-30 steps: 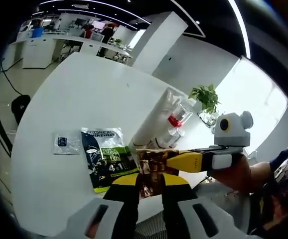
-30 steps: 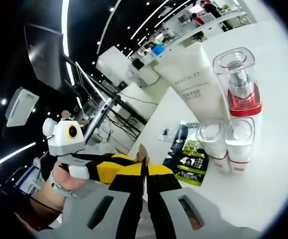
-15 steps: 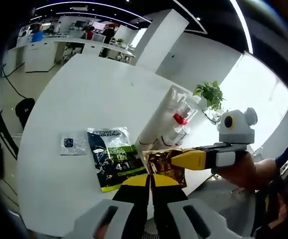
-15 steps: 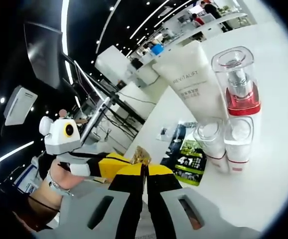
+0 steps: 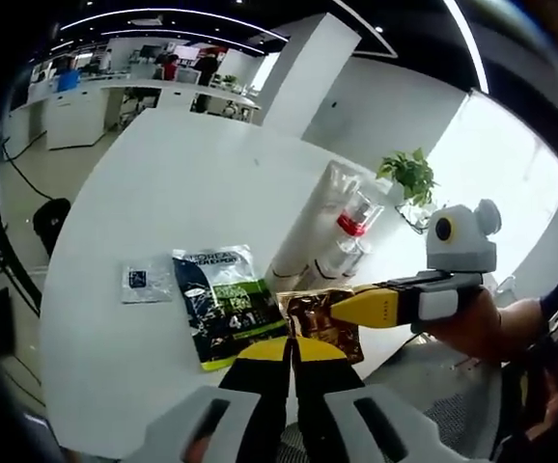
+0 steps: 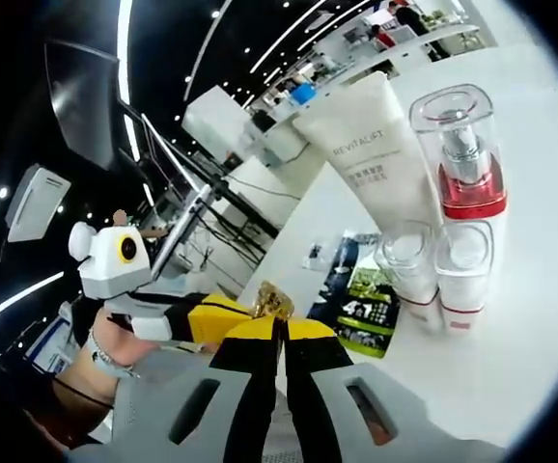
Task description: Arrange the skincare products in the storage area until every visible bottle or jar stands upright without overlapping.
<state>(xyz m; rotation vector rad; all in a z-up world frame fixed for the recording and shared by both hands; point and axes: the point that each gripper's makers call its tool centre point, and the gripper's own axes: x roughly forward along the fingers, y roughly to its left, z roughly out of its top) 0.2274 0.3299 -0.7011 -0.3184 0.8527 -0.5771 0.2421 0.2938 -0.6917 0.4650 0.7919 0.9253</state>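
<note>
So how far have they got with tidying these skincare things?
Partly there, I'd guess. The white tube, red pump bottle and two small clear-capped bottles already stand upright together. In hand: both the left tool and right tool are shut on a gold sachet. Left: the green sachet and a small packet lie flat on the white table.

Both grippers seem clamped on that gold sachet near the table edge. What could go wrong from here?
1. The left gripper and right gripper both pinch the gold sachet; pulling apart might tear it.
2. It hangs at the table edge, so a release could drop it off.
3. The red-collared bottle and two small jars stand close by; a swing might topple them.
</note>
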